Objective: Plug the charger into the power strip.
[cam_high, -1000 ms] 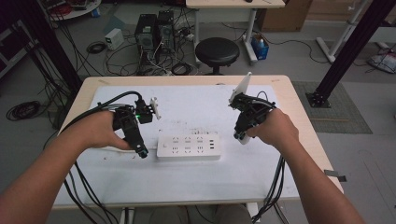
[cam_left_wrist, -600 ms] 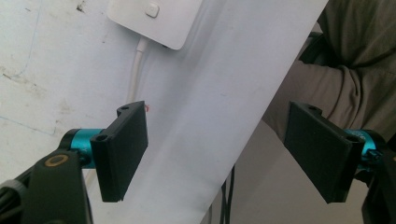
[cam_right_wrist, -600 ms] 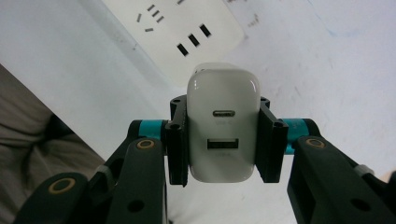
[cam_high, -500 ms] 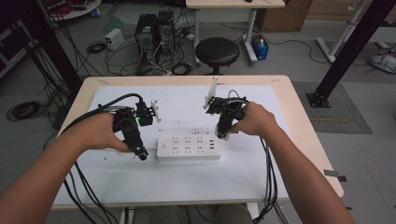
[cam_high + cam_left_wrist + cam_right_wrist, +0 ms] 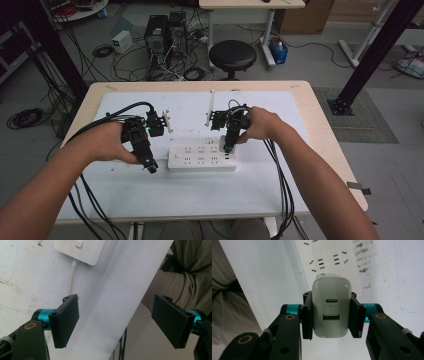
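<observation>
Holding white charger (image 5: pixel 331 311) clamped between its jaws, right gripper (image 5: pixel 229 146) sits over power strip's (image 5: pixel 200 158) right end, mid-table. Left gripper (image 5: pixel 120 322) wide open, empty. Risk: prongs, hidden here, probably misalign; pushing could shove the unbraced strip.

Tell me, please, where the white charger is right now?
The white charger sits clamped in the right gripper, over the power strip's right end in the high view.

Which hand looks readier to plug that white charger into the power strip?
The right gripper: its jaws clamp the charger above the power strip. The left gripper is open, beside the strip's end.
</observation>
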{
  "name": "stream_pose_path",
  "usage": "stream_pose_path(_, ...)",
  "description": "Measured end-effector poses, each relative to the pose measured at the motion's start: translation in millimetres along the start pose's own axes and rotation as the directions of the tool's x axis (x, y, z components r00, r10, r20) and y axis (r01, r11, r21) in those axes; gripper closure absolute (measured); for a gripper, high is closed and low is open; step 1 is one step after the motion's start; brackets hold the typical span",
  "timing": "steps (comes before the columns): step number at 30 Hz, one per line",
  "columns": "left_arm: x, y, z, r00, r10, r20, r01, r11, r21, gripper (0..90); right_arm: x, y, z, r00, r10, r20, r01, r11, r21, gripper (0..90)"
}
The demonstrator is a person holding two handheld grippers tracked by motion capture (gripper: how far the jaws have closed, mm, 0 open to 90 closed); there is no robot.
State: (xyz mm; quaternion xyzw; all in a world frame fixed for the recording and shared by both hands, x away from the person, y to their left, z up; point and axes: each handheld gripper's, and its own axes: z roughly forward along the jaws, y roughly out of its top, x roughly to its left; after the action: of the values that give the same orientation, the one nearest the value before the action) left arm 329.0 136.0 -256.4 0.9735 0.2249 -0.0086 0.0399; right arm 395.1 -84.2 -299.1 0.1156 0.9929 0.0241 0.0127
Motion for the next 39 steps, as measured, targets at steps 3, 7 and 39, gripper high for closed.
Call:
stream_pose_path(3,0.3,-0.5,0.2,1.0,0.0,0.002,0.0,1.0,-0.001,22.2,-1.3,5.7,2.7,0.9992,-0.038,-0.011,0.038,0.999,-0.006,61.9)
stream_pose_path(7,1.2,-1.6,0.0,1.0,-0.003,0.0,0.003,1.0,0.0,22.2,-4.0,13.6,9.5,0.9969,-0.078,-0.002,0.078,0.997,0.017,61.9)
stream_pose_path(39,10.5,-9.9,9.8,0.9998,-0.003,0.021,0.003,1.0,0.003,22.2,-23.9,42.7,50.9,0.9821,-0.187,-0.018,0.188,0.982,0.024,62.0)
